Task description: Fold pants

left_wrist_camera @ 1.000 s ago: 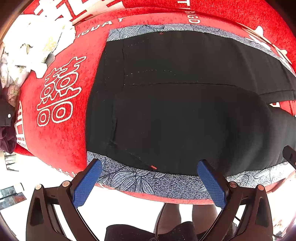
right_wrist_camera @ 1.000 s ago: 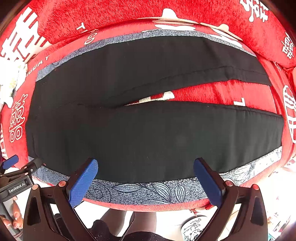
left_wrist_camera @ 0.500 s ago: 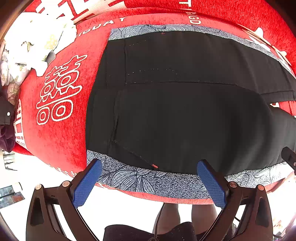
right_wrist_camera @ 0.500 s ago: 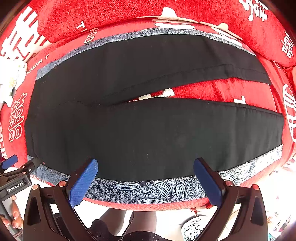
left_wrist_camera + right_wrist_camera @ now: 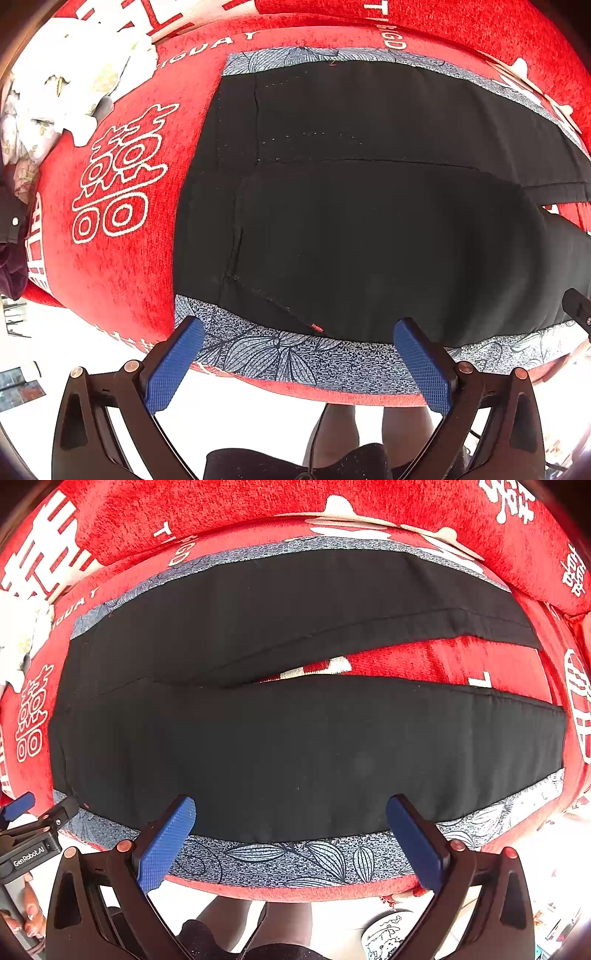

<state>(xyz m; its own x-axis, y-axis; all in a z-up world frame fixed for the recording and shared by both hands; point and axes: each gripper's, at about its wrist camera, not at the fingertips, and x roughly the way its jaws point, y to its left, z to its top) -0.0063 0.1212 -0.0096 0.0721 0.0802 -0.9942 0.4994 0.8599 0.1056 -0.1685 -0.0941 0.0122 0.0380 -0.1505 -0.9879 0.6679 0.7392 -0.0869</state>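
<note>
Black pants [image 5: 369,229] lie flat on a red sofa seat, waistband to the left, both legs stretching right with a gap of red fabric between them [image 5: 424,657]. They also fill the right wrist view [image 5: 295,746]. My left gripper [image 5: 295,354] is open and empty, hovering at the sofa's front edge near the waist and hip. My right gripper [image 5: 291,834] is open and empty at the front edge by the near leg. The left gripper's body shows at the far left of the right wrist view [image 5: 29,842].
A blue-grey leaf-print cloth [image 5: 277,354] lies under the pants, also in the right wrist view [image 5: 314,856]. The red sofa [image 5: 118,229] carries white lettering. A white floral garment [image 5: 62,85] is heaped at the far left. The person's legs [image 5: 236,923] stand below the edge.
Both grippers have crept slightly closer to the sofa edge; the pants have not moved and both jaws stay open.
</note>
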